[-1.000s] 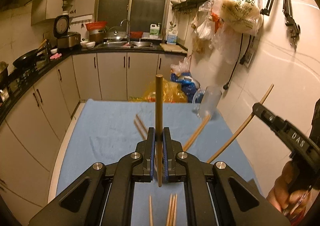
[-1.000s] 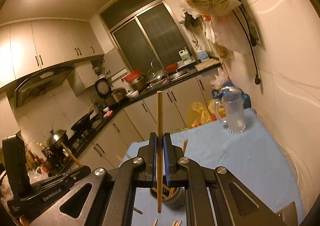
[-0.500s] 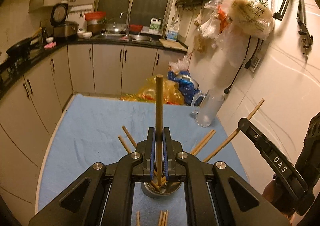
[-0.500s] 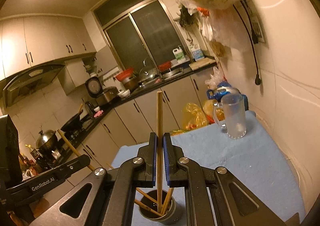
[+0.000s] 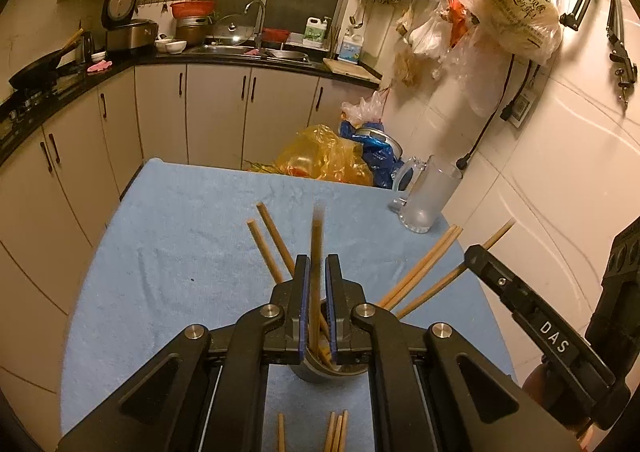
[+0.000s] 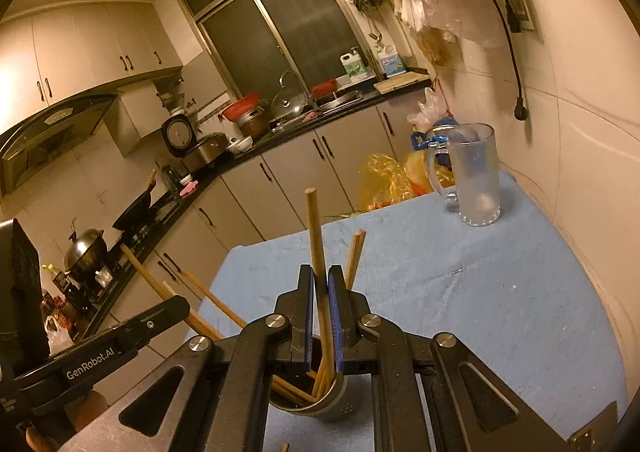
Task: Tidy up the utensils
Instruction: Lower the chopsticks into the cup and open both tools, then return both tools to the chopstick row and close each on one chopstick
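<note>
A metal utensil cup [image 5: 320, 366] stands on the blue cloth, right under both grippers, with several wooden chopsticks leaning out of it. My left gripper [image 5: 316, 308] has its jaws slightly apart; a blurred chopstick [image 5: 316, 248] stands between them, its lower end in the cup. My right gripper [image 6: 322, 316] also has its jaws slightly parted around a chopstick [image 6: 314, 236] that leans left, its lower end in the cup [image 6: 324, 400]. Several loose chopsticks [image 5: 336, 432] lie on the cloth near me.
A frosted glass mug [image 5: 428, 195] [image 6: 476, 179] stands at the table's far right by the tiled wall. Plastic bags [image 5: 324, 155] sit behind the table. Kitchen cabinets and a sink counter [image 5: 240, 51] run along the back and left.
Both grippers have come down over the cup. Both sets of jaws have loosened, and each chopstick has slid down into the cup; the left one is blurred with motion.
</note>
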